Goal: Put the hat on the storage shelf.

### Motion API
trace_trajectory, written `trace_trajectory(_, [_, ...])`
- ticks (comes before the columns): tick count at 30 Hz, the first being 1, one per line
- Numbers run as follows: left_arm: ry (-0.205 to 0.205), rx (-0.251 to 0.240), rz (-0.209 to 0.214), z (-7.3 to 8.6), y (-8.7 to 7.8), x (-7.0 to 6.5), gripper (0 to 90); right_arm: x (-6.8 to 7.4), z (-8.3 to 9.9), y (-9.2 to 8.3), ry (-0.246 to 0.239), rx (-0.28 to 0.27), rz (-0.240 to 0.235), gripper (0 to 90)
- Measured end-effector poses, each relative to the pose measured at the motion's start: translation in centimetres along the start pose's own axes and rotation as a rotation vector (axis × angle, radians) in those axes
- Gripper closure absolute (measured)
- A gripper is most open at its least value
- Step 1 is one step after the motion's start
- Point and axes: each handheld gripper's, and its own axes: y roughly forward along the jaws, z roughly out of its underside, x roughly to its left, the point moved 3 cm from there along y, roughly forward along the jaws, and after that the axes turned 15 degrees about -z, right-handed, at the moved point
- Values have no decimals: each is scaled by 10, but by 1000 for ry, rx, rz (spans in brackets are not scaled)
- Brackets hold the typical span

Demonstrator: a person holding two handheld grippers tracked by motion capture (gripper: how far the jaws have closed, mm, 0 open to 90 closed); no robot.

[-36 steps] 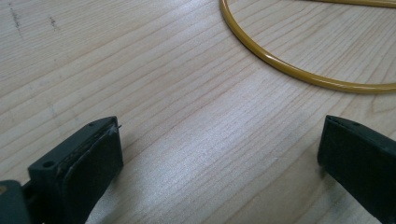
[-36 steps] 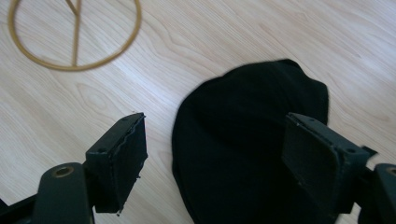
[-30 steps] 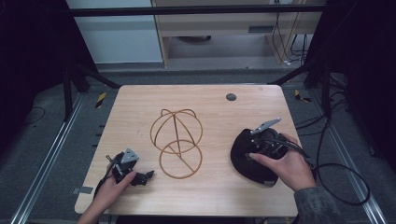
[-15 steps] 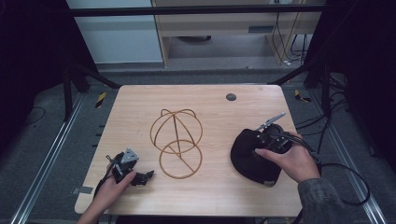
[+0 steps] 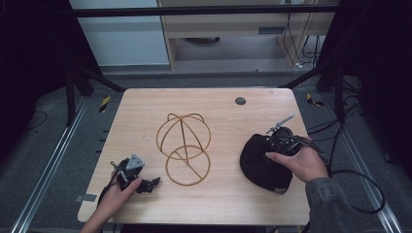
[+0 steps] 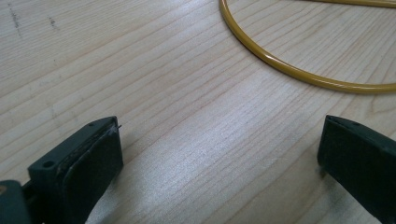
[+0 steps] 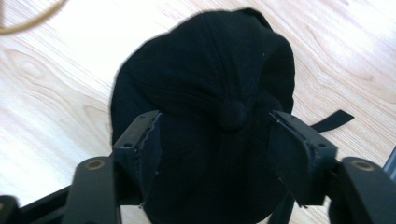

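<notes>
Standing at the wooden table's (image 5: 145,104) centre, a gold wire frame (image 5: 183,148) separates both hands. At four o'clock lies a black cap (image 5: 260,162); the right gripper (image 5: 277,143) hovers over its crown, jaws spread either side of the top button (image 7: 232,114). At eight o'clock, the left gripper (image 5: 148,184) rests low, jaws wide apart near the frame's ring.

Dim surroundings, lit tabletop, overexposed rt view
</notes>
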Motion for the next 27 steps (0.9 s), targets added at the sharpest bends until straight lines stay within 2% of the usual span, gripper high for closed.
trace_trajectory(5, [0,0,0,0,0,0,0,-8,0,10,8,24,5,447])
trace_trajectory(11, [0,0,0,0,0,0,0,-15,-4,16,23,18,-6,541])
trace_trajectory(17, [1,0,0,0,0,0,0,-19,-6,23,21,43,-33,752])
trace_trajectory(22, [2,0,2,0,0,0,0,-18,-5,18,16,21,-48,775])
trace_trajectory(27, [3,1,2,0,0,0,0,-12,-4,1,8,-44,-55,779])
